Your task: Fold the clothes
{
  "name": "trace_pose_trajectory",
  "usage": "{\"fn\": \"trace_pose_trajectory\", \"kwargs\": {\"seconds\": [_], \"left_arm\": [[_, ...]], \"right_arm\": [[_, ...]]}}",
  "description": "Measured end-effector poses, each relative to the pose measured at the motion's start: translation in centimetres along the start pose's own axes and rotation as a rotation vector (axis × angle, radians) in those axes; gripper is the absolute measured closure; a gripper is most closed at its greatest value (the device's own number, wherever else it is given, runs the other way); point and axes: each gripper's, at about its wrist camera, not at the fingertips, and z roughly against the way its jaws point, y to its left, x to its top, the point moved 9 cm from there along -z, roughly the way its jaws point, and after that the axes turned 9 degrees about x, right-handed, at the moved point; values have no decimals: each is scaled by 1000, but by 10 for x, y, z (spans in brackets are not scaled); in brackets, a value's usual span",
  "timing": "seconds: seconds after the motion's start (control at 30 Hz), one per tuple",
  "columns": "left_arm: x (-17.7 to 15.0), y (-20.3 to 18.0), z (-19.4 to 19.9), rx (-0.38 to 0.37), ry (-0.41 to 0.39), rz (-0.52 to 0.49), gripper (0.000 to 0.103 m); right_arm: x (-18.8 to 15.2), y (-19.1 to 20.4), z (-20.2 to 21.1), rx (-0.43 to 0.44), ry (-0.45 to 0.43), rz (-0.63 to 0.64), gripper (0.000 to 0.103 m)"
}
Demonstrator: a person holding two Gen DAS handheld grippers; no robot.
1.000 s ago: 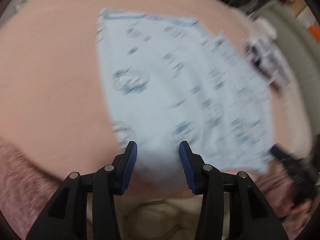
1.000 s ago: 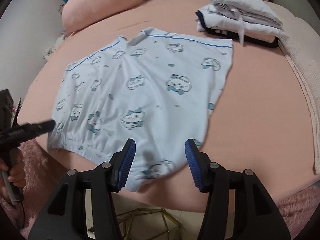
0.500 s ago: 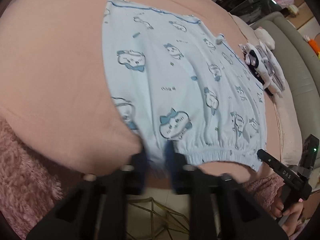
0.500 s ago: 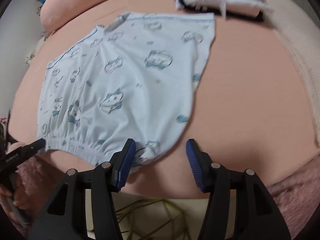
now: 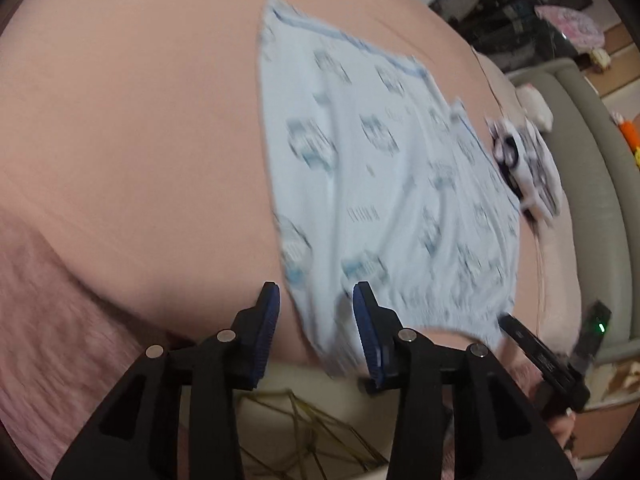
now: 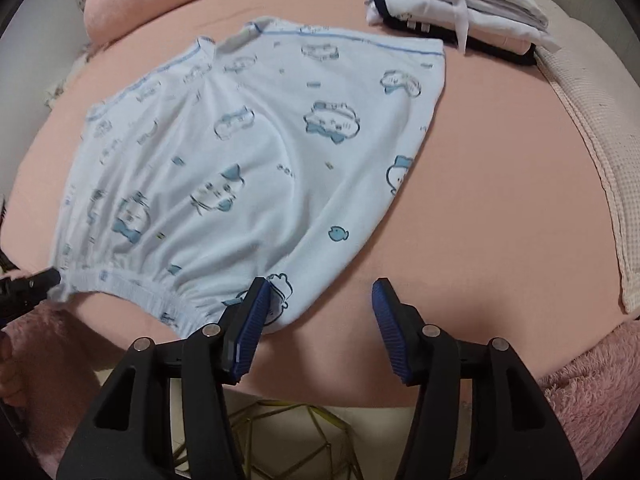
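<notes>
Right wrist view: right gripper (image 6: 318,300) jaws apart, gripping nothing, over bare pink sheet (image 6: 480,200) lower centre; printed shorts (image 6: 248,152) flat mid-frame, waistband corner at left pad. Left gripper (image 5: 316,304) jaws opening, waistband corner between, pads clear.

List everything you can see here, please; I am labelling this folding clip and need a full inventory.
shorts: one pair, light blue with a cartoon print, spread flat on the bed, waistband at the near edge.
folded clothes: one stack, white and dark, at the far right of the bed.
pillow: one, pink, at the far left.
bed sheet: one, pink, under everything.
blanket: one, cream, along the right edge.
fluffy cover: pink, below the near edge.
wire frame: gold, on the floor below.
left gripper: black with blue pads, jaws opening, shorts' corner between them.
right gripper: same, open beside the shorts' other near corner.
</notes>
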Motion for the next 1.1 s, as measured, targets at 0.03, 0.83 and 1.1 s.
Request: {"fn": "trace_pose_trajectory", "kwargs": {"seconds": [0.03, 0.83, 1.1], "left_arm": [[8, 2, -3, -2, -2, 14, 63], [78, 39, -16, -5, -122, 113, 85], [120, 26, -36, -110, -115, 118, 63]], "right_arm": [[4, -2, 2, 8, -11, -3, 48], [79, -62, -29, -197, -75, 12, 48], [68, -40, -24, -120, -78, 45, 48]]}}
